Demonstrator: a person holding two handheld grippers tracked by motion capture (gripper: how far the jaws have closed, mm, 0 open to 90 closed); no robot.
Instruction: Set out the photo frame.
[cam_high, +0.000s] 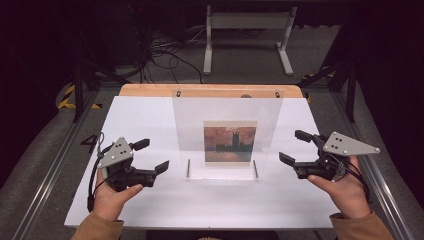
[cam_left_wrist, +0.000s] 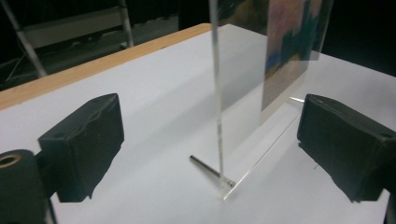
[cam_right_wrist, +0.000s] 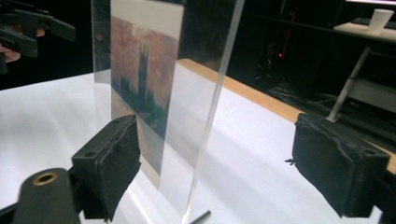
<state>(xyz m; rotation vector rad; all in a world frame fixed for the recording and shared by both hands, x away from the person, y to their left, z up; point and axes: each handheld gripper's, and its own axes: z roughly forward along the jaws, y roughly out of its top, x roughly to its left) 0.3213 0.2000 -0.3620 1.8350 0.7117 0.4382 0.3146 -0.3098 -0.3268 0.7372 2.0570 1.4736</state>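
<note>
A clear acrylic panel (cam_high: 227, 112) stands upright on the white table (cam_high: 150, 200), with a picture of a dark tower against a reddish sky (cam_high: 230, 142) in it. Two metal pins (cam_high: 188, 168) foot it at the front. My left gripper (cam_high: 154, 155) is just left of the panel and stands open, with nothing held. In the left gripper view the panel's edge (cam_left_wrist: 215, 93) and a pin (cam_left_wrist: 205, 167) lie ahead between the pads (cam_left_wrist: 88, 140). My right gripper (cam_high: 291, 146) is just right of the panel, open too. The right gripper view has the panel's edge (cam_right_wrist: 205, 116) between its pads (cam_right_wrist: 341, 168), untouched.
A wooden strip (cam_high: 210, 90) borders the table's far edge. Beyond it on the floor stand a white metal frame (cam_high: 247, 30) and loose cables (cam_high: 165, 50). Metal rails (cam_high: 50, 170) run along both sides of the table. A white cup (cam_right_wrist: 380, 18) sits on a far surface.
</note>
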